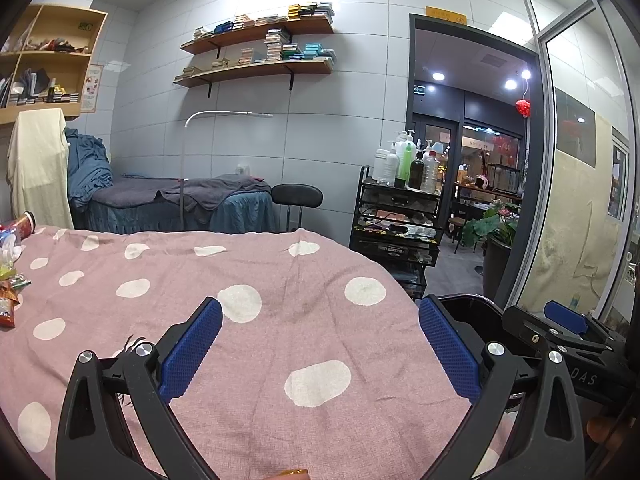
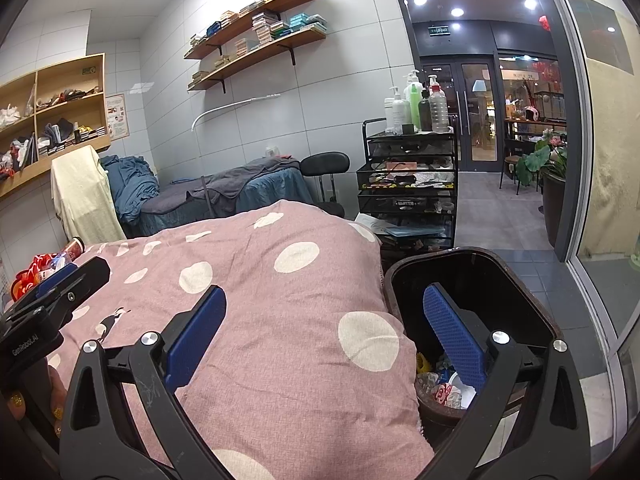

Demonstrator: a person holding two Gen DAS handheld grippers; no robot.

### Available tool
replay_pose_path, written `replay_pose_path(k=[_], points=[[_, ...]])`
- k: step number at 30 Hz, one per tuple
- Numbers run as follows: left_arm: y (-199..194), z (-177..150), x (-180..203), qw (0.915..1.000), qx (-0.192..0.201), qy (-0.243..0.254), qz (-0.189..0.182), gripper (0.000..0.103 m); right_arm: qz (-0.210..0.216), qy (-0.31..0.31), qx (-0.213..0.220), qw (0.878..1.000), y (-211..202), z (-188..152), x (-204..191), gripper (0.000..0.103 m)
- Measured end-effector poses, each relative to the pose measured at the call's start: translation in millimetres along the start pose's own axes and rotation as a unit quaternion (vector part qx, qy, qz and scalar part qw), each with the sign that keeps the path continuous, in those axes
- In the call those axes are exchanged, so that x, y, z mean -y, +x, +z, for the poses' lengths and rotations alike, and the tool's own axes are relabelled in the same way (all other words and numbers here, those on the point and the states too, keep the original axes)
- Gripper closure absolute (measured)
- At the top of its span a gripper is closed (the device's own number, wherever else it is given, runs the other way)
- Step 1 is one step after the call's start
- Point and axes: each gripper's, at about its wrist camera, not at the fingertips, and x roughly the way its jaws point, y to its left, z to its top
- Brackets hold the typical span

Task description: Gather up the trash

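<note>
left gripper (image 1: 320,356): wide open, holding nothing, over the pink spotted bed cover (image 1: 256,360) | right gripper (image 2: 326,344): wide open, empty, above the bed's right edge | trash (image 1: 10,280): at bed's far left edge | black bin (image 2: 472,320): beside the bed, some trash inside

Snack wrappers (image 1: 8,292) cut off at nine o'clock in the left wrist view, trash bin (image 2: 404,280) contents partly hidden behind the right gripper's finger (image 2: 454,340), shelf box labels too small to be read.
</note>
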Motion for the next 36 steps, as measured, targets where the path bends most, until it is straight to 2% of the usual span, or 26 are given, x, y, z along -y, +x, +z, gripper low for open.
replay_pose_path(k=[36], points=[[-4.3, -2.4, 1.5, 0.9999, -0.002, 0.010, -0.003, 0.005, 0.001, -0.002, -0.008, 1.000, 3.2, -4.5, -3.0, 0.005]])
